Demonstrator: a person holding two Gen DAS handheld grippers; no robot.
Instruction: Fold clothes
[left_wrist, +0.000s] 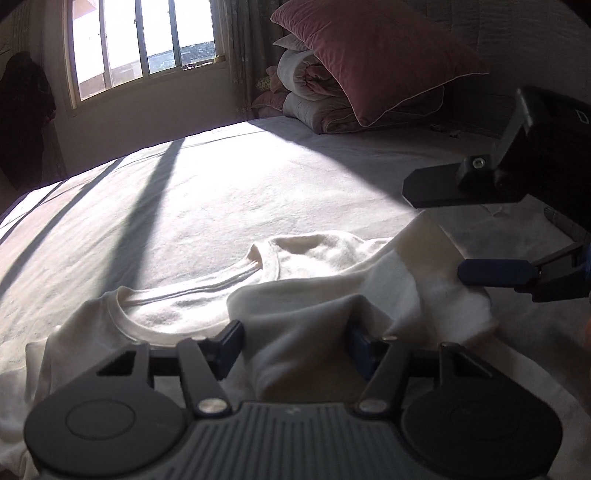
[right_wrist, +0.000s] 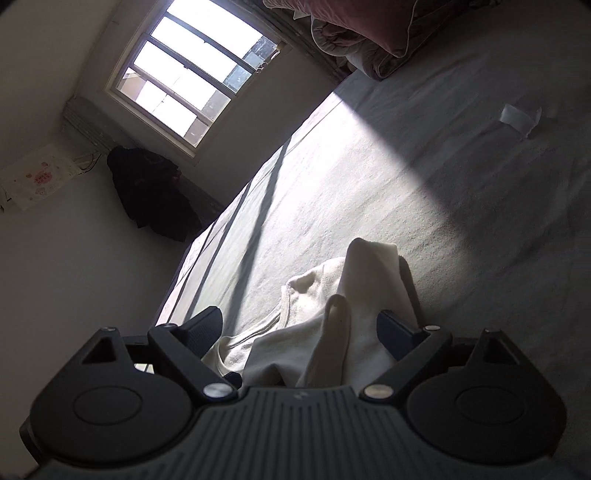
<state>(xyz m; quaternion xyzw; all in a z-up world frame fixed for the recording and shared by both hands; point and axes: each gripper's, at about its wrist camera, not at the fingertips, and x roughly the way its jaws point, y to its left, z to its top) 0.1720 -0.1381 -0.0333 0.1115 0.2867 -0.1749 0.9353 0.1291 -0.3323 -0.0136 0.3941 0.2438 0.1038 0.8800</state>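
Observation:
A white long-sleeved shirt (left_wrist: 192, 310) lies on the bed, collar towards the window, with one side lifted and folded across. My left gripper (left_wrist: 295, 343) has its jaws wide apart, with a raised fold of the shirt lying between them. My right gripper (left_wrist: 495, 273) shows at the right of the left wrist view, one finger against the lifted sleeve. In the right wrist view my right gripper (right_wrist: 306, 332) has its jaws wide apart, with the shirt (right_wrist: 354, 280) bunched between them.
The bed sheet (left_wrist: 229, 192) is pale grey with a bright sun patch. A pink pillow (left_wrist: 373, 51) and folded quilts (left_wrist: 306, 88) sit at the head of the bed. A window (left_wrist: 144, 40) and dark hanging clothes (right_wrist: 151, 192) are beyond the bed's far edge.

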